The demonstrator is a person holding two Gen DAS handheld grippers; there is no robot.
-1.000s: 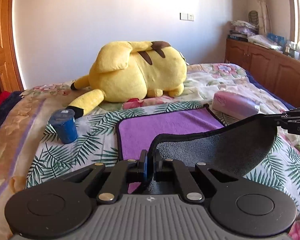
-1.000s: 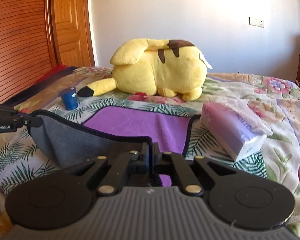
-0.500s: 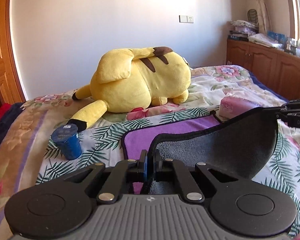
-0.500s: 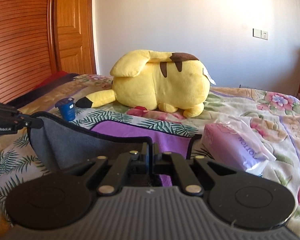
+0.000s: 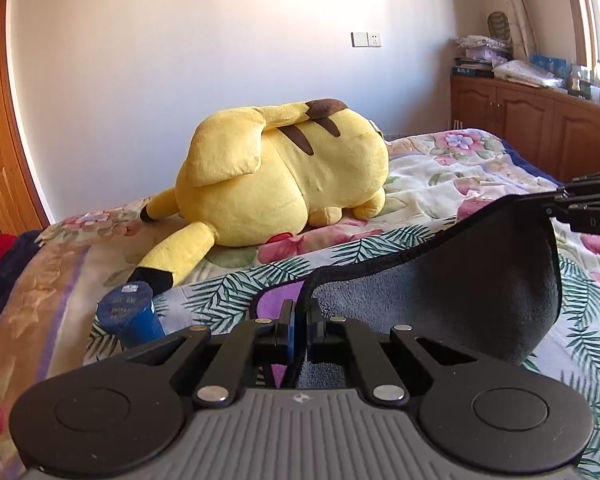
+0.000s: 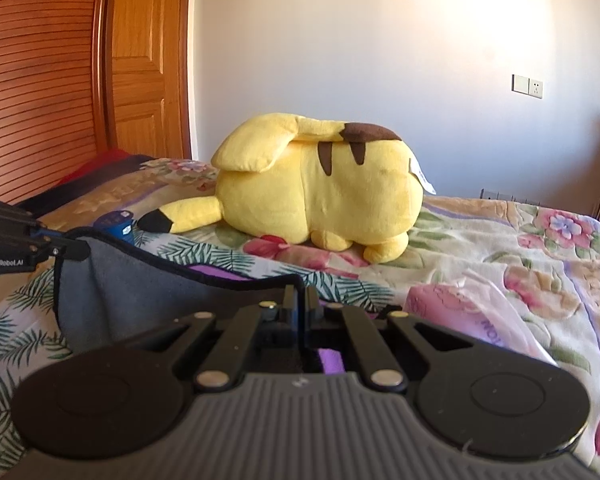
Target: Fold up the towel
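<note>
The towel (image 5: 440, 292) is purple on one face and grey on the other, with a dark hem. It lies on the bed with its near edge lifted, grey face toward me. My left gripper (image 5: 299, 308) is shut on the near left corner. My right gripper (image 6: 300, 300) is shut on the near right corner; it also shows in the left wrist view (image 5: 556, 204). The towel (image 6: 148, 296) sags between the two grippers above the bed. My left gripper shows at the left edge of the right wrist view (image 6: 74, 249). Only slivers of purple show.
A large yellow plush toy (image 5: 284, 176) lies on the floral bedspread (image 5: 440, 172) behind the towel. A blue cylinder (image 5: 130, 314) stands at the left. A pink tissue pack (image 6: 472, 312) lies at the right. Wooden cabinets (image 5: 540, 132) line the right wall, a wooden door (image 6: 80, 80) the left.
Both grippers have carried the towel's near edge up and forward toward the plush toy. More grey underside now covers the purple face. Both stay shut on their corners.
</note>
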